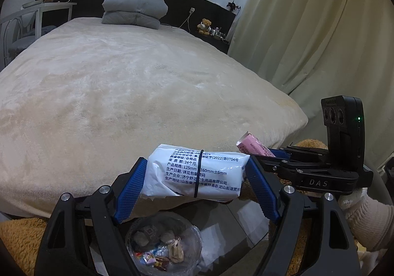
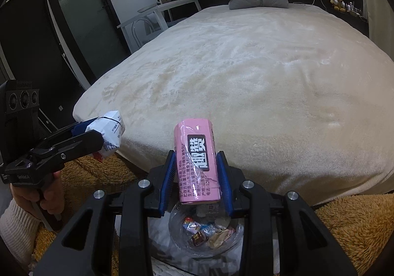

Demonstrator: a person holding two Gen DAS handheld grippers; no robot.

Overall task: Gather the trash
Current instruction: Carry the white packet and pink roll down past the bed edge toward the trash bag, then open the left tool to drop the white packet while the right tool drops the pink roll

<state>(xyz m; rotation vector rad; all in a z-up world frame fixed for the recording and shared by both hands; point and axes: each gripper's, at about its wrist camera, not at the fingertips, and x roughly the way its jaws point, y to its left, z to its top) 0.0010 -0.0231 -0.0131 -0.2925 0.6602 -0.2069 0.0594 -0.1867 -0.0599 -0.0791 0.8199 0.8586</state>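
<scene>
The white tissue pack [image 1: 197, 172] is sitting clamped crosswise in the left gripper [image 1: 197, 185], right above the clear trash bin [image 1: 163, 244]. The right gripper [image 2: 197, 175] is squeezing a pink carton [image 2: 197, 162] tight, also hanging over that bin, by the bed [image 1: 123, 91].

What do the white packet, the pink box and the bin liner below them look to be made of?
White packet: glossy plastic film, going by its sheen and crinkles. Pink box: apparently thin card under clear wrap, with flat faces and a torn shiny film. Bin liner: thin clear plastic; the trash shows through.
</scene>
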